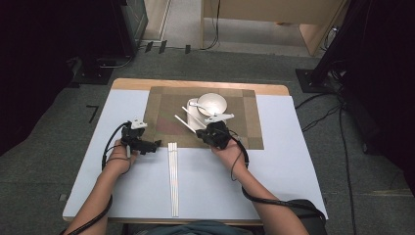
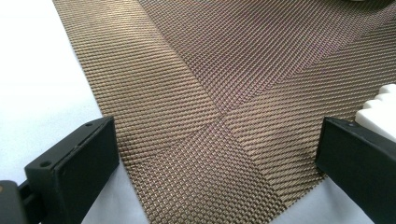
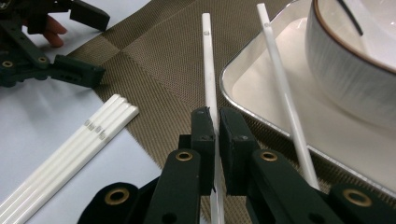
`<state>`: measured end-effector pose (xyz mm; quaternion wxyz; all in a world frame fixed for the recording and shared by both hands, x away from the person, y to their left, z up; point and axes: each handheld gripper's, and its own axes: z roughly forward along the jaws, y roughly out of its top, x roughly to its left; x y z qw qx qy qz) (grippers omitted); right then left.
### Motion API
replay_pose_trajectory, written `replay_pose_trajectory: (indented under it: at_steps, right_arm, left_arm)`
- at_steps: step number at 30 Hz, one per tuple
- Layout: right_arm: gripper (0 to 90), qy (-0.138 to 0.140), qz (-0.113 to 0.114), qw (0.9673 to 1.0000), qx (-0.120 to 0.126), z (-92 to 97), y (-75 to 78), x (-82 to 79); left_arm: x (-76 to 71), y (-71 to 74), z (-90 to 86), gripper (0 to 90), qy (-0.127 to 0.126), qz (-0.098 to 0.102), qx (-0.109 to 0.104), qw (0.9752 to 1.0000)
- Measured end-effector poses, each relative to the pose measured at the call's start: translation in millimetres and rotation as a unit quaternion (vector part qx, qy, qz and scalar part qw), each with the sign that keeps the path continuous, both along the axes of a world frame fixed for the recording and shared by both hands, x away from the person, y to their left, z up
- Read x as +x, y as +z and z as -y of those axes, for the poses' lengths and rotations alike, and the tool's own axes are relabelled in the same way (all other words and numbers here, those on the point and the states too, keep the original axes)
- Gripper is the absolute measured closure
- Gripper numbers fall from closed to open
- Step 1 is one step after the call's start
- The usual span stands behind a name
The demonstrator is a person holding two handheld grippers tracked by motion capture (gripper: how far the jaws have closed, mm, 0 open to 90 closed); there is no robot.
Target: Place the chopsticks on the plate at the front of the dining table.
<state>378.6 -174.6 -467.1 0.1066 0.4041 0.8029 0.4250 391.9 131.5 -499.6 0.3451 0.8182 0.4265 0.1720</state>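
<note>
Grey carpet floor, wooden furniture behind

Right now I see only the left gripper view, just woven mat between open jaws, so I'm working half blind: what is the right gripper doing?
Observer: The right gripper has its jaws shut on one white chopstick, which points out over the mat.
Operator: Where is that chopstick's partner?
Observer: A second chopstick lies just beside it, slanting across the rim of the tray.
</note>
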Motion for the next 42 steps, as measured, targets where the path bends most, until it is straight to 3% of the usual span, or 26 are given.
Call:
replay_pose_trajectory:
  at_steps: [13, 18, 24, 42]
  right_arm:
    - [86.0, 0.0, 0.018, 0.9998, 0.0, -2.3, 4.6, 18.5]
    - [86.0, -0.007, 0.009, 0.9999, -0.003, -2.6, -0.5, 25.3]
    - [86.0, -0.009, 0.01, 0.9997, -0.02, -6.7, -8.0, 27.5]
    - [85.9, -0.014, 0.017, 0.9993, -0.029, -9.5, -9.4, 34.2]
  left_arm:
    - [-0.2, 0.0, 0.1, 0.0, 0.001, 0.0, 0.0, 1.0]
    - [-0.1, 0.1, 0.0, 0.0, 0.001, 0.0, 0.001, 1.0]
    - [-0.2, 0.0, 0.0, 0.0, 0.001, 0.0, 0.001, 1.0]
    - [-0.2, 0.0, 0.0, 0.0, 0.001, 0.0, 0.001, 1.0]
